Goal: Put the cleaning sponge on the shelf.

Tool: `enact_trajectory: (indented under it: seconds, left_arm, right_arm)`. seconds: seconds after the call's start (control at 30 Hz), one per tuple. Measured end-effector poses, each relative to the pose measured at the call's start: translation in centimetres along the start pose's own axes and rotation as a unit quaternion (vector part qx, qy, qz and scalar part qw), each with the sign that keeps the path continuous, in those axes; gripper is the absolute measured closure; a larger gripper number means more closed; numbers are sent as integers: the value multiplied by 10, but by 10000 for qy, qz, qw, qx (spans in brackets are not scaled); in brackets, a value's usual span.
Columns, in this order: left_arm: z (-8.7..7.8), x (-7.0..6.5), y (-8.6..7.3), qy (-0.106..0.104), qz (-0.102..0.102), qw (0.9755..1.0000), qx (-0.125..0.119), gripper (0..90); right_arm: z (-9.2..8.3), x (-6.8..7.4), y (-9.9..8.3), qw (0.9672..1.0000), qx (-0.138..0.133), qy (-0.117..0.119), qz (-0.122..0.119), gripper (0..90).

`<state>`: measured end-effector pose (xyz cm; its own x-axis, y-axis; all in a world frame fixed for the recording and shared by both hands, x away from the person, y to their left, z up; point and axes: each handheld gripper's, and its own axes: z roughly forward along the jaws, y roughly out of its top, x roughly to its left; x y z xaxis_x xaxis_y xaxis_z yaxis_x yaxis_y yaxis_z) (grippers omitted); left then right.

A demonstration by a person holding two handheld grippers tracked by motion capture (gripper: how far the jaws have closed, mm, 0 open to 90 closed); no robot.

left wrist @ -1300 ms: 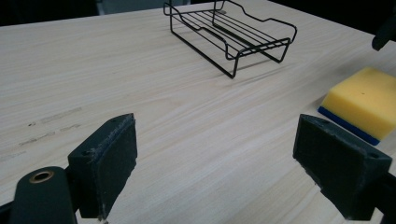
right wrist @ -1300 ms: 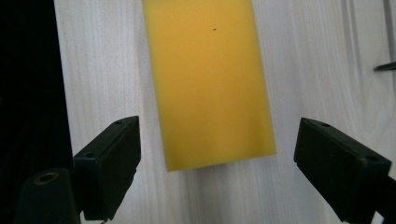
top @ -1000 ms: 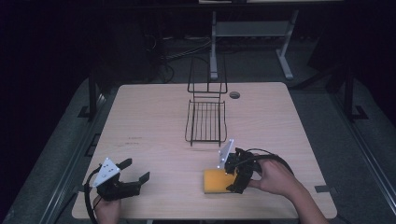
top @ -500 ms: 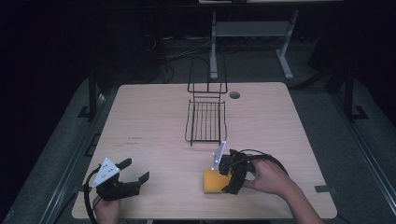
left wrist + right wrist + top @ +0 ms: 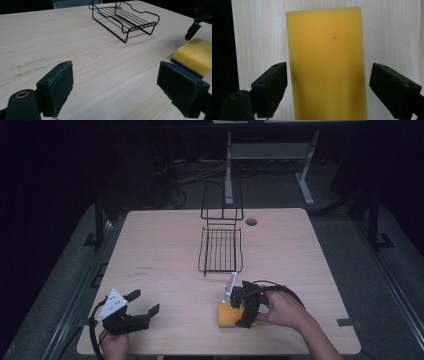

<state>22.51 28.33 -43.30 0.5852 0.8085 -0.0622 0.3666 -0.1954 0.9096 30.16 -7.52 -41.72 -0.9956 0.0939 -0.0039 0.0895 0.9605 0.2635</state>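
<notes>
A yellow sponge [image 5: 226, 316] with a blue underside lies flat near the table's front edge, right of centre. My right gripper [image 5: 239, 311] hangs over it, pointing down, open. In the right gripper view the sponge [image 5: 325, 65] runs up between the two black jaws of the right gripper [image 5: 327, 91], a small gap on each side. My left gripper [image 5: 144, 302] rests open at the front left corner, holding nothing. The left gripper view looks past the left gripper [image 5: 115, 87] across bare wood to the sponge [image 5: 196, 53].
A black wire rack [image 5: 220, 250] stands at the table's middle, its tall back toward the far edge; the left gripper view shows the rack [image 5: 125, 18] too. A round cable hole [image 5: 251, 221] sits at the far side. The wooden table [image 5: 165, 250] has dark floor all around.
My right gripper has shifted left and tipped down over the sponge, so its jaws now straddle it. The left gripper has stayed put.
</notes>
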Motion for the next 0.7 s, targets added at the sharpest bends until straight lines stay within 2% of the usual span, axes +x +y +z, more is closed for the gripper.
enact_trajectory:
  seconds: [0.7]
  left_arm:
    - [0, 0, 0, -8, -3, 10000, -7, 130]
  right_arm:
    - [18, 0, 5, 9997, 218, 94, -96, 153]
